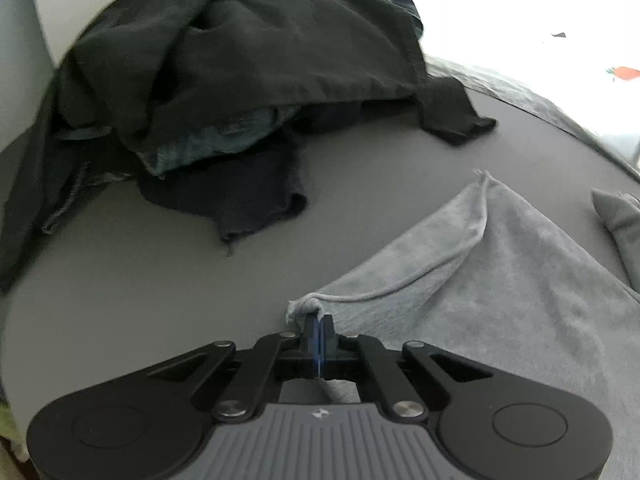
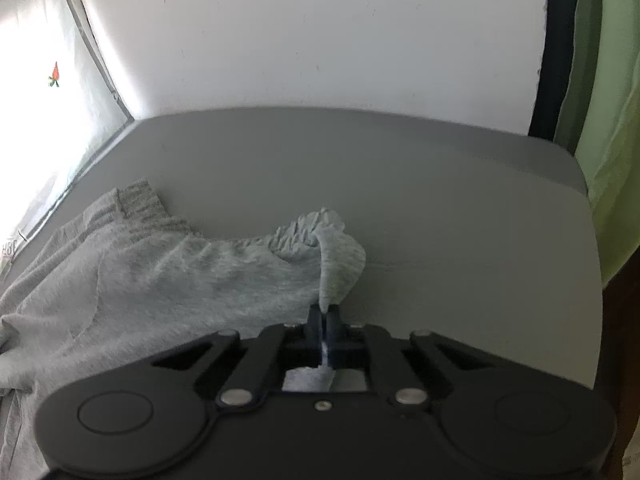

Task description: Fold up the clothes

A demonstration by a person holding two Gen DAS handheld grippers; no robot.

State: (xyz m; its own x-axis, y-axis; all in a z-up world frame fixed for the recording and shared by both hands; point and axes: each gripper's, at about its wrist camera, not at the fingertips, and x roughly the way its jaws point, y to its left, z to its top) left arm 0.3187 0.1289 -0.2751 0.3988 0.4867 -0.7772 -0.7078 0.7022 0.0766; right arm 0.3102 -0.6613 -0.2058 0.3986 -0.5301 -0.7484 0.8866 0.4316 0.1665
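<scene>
Both claws pinch the soft light-grey fleece garment [image 1: 500, 280]: left gripper [image 1: 319, 320] its hem corner, right gripper [image 2: 325, 312] a waistband fold.

Left tongs [image 1: 319, 320] and right tongs [image 2: 324, 310] both angled downward, jaws clamped together.

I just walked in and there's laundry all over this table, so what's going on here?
A person is folding clothes with a handheld gripper in each hand. The left gripper is shut on a hemmed corner of the light grey garment lying on the grey table. The right gripper is shut on the same garment near its ribbed waistband. A pile of dark clothes waits at the back of the table.
</scene>
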